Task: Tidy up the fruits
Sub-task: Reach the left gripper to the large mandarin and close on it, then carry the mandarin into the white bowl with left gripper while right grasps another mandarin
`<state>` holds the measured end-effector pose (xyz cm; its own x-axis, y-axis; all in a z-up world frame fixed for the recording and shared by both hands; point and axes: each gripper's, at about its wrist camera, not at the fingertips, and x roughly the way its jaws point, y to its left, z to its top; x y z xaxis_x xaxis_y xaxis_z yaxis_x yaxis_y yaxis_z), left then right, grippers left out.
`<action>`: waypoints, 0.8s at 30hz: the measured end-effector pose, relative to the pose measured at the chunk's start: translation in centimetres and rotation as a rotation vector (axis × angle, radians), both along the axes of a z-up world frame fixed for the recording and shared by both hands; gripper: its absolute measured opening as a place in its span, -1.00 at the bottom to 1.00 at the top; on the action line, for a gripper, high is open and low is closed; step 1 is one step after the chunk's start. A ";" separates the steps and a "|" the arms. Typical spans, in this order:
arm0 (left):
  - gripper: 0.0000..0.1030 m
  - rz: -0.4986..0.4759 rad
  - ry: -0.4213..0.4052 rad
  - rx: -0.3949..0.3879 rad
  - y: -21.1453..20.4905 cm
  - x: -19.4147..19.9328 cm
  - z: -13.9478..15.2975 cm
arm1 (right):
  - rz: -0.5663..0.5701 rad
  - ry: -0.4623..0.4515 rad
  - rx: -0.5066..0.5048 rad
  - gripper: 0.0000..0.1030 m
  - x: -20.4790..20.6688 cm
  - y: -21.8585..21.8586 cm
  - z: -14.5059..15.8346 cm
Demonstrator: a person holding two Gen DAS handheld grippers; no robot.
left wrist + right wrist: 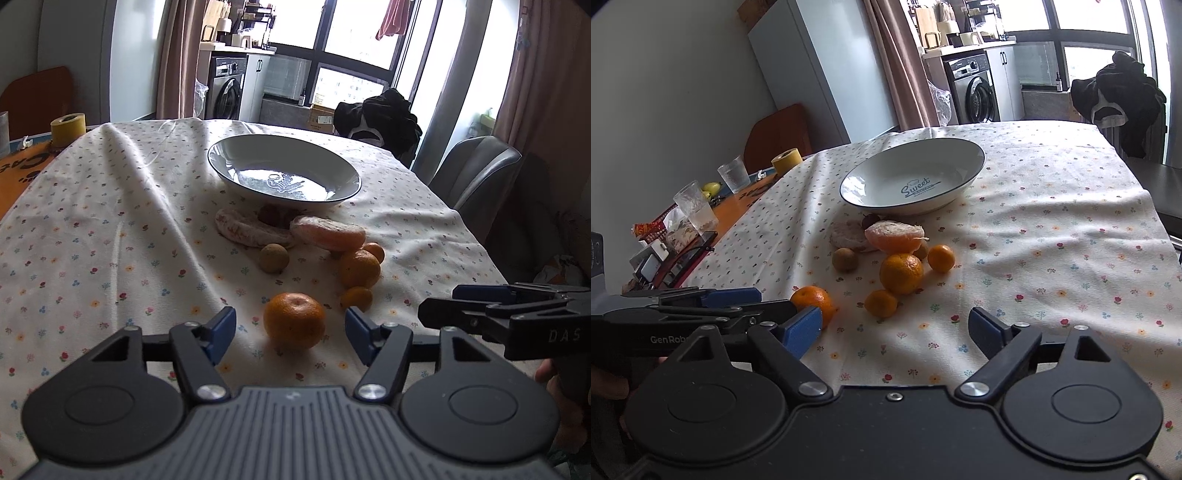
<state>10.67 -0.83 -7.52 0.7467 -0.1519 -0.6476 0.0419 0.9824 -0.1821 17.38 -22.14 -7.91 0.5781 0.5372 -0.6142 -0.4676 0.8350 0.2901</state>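
A mandarin (294, 320) lies on the flowered cloth between the blue pads of my left gripper (290, 326), which is open with a gap on each side of the fruit. My right gripper (894, 325) is open over bare cloth, just short of a small orange (881, 303). Beyond it sit a larger orange (901, 272), another small one (940, 257), a brown round fruit (845, 259) and two peeled citrus pieces (895, 236). Behind them stands the empty white bowl (886, 177). The left gripper (738, 299) partly hides the mandarin (812, 297) in the right wrist view.
A yellow tape roll (786, 160), two glasses (733, 177) and small clutter (665, 251) line the table's left side. A grey chair (476, 173) stands past the right edge. A dark garment (1119, 88) hangs over a chair at the far end.
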 end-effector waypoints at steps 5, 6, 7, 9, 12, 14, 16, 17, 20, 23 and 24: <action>0.14 -0.010 0.021 0.003 -0.2 1.1 -0.7 | 0.000 0.021 0.011 0.58 0.9 0.0 -0.6; 0.11 -0.011 0.025 0.001 -0.2 1.2 -0.9 | 0.000 0.024 0.013 0.58 1.2 0.0 -0.8; 0.08 -0.013 0.032 -0.002 -0.2 1.5 -1.1 | 0.000 0.025 0.015 0.58 1.3 0.1 -0.9; 0.05 -0.010 0.046 -0.002 -0.2 1.9 -1.5 | -0.002 0.029 0.015 0.57 1.7 0.1 -1.1; -0.09 -0.011 0.060 -0.013 -0.1 2.2 -2.0 | -0.005 0.034 0.018 0.57 2.2 0.3 -1.4; -0.19 -0.014 0.063 -0.032 0.0 2.4 -2.1 | -0.002 0.032 0.022 0.55 2.5 0.5 -1.5; -0.21 -0.007 0.060 -0.031 0.1 2.4 -2.1 | 0.001 0.035 0.027 0.53 2.9 0.8 -1.6; -0.21 0.000 0.058 -0.029 0.2 2.4 -2.0 | 0.003 0.035 0.029 0.50 3.0 0.9 -1.6; -0.21 0.006 0.053 -0.034 0.6 2.4 -1.8 | 0.001 0.042 0.033 0.40 3.6 1.4 -1.9; -0.21 0.024 0.045 -0.029 1.2 2.3 -1.5 | -0.009 0.053 0.040 0.32 4.1 1.5 -2.3; -0.21 0.027 0.042 -0.029 1.3 2.3 -1.5 | -0.011 0.056 0.041 0.30 4.3 1.6 -2.4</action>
